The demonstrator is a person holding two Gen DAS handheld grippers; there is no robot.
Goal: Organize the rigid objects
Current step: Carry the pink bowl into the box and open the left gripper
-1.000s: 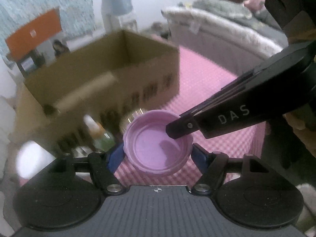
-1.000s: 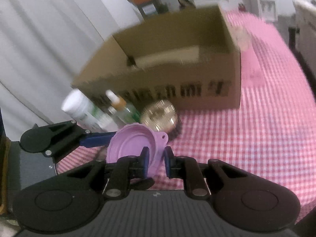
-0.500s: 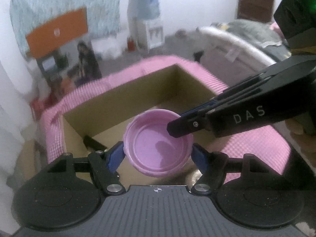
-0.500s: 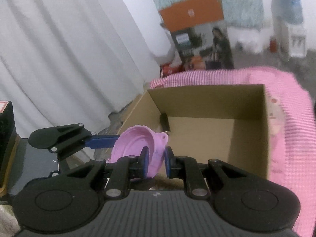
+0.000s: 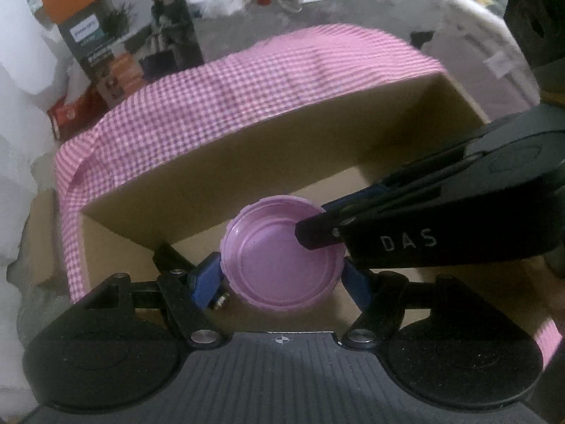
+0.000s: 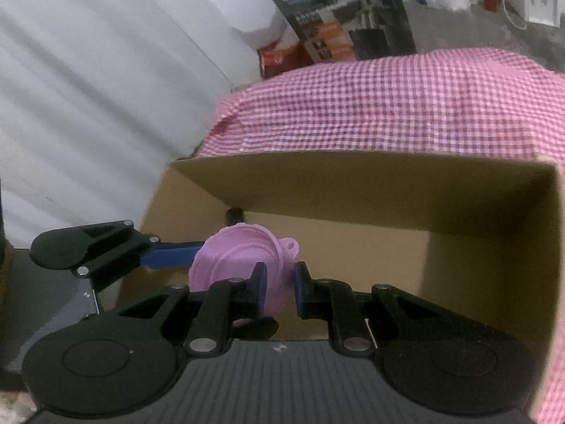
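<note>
1. Hovering over the open cardboard box (image 5: pixel 317 134), both tools carry one pink lid (image 5: pixel 282 254) between them, above the box's bare floor.
2. Left tool (image 5: pixel 282 275): spread wide, its blue pads touching opposite sides of the lid's rim, so it's pinching the lid across its full width.
3. Right tool (image 6: pixel 279 286): pressed nearly together, nipping the thin rim wall on the lid's right edge, coming in from the side.
4. Orientation: the lid is round, so no long axis to speak of; its hollow faces the left wrist camera, and a small tab (image 6: pixel 291 245) pokes out toward the box's far wall.
5. My call: the box lies straight below, so release looks like the move that counts.
6. Pink checked cloth (image 6: pixel 388 106) covers the counter behind the box.
</note>
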